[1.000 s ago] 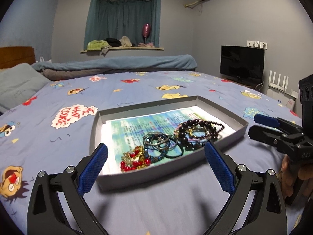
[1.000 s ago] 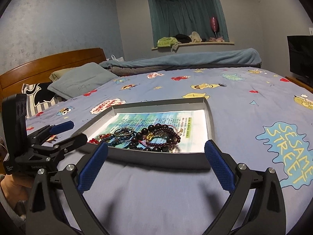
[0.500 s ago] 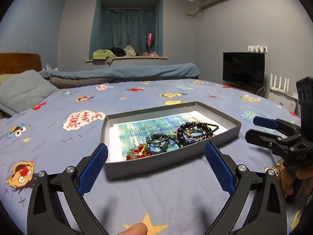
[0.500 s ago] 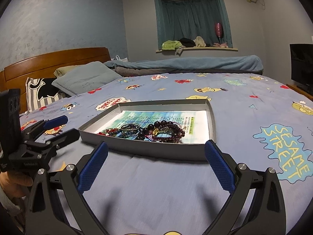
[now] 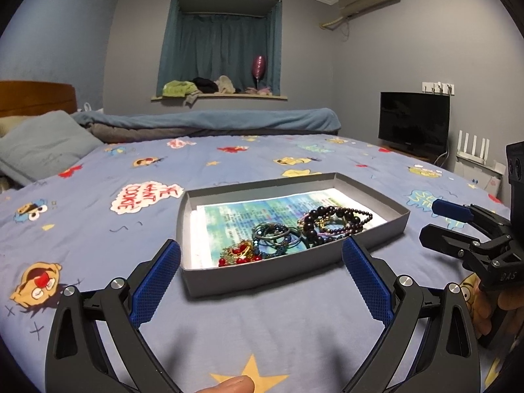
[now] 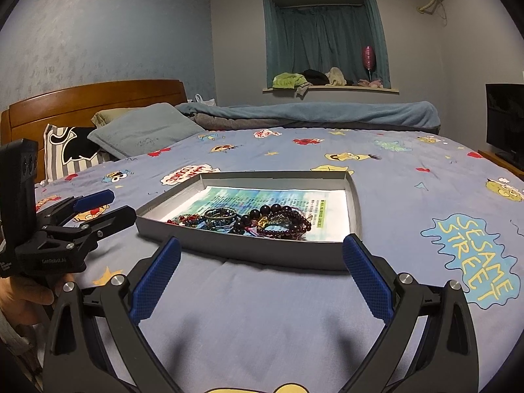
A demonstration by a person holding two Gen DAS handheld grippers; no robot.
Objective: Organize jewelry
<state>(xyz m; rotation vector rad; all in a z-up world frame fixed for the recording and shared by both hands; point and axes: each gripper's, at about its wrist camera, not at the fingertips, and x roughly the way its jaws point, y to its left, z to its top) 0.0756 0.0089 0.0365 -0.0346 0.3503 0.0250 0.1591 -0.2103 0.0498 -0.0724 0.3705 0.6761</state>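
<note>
Cartoon-print bedsheet spreads under everything. Left gripper hovers with fingers wide apart, empty. Ahead, a grey tray holds red beads, blue bangles and dark bracelets. Right gripper gapes, empty, near the tray.

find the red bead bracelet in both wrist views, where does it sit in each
Left wrist view: the red bead bracelet lies at the near left end of the jewelry pile, inside the grey tray, just behind its front wall.
Right wrist view: the red bead bracelet shows at the far left end of the pile, partly hidden by the tray's front wall.
Shared landmark: the dark bead bracelet at the pile's other end.
</note>
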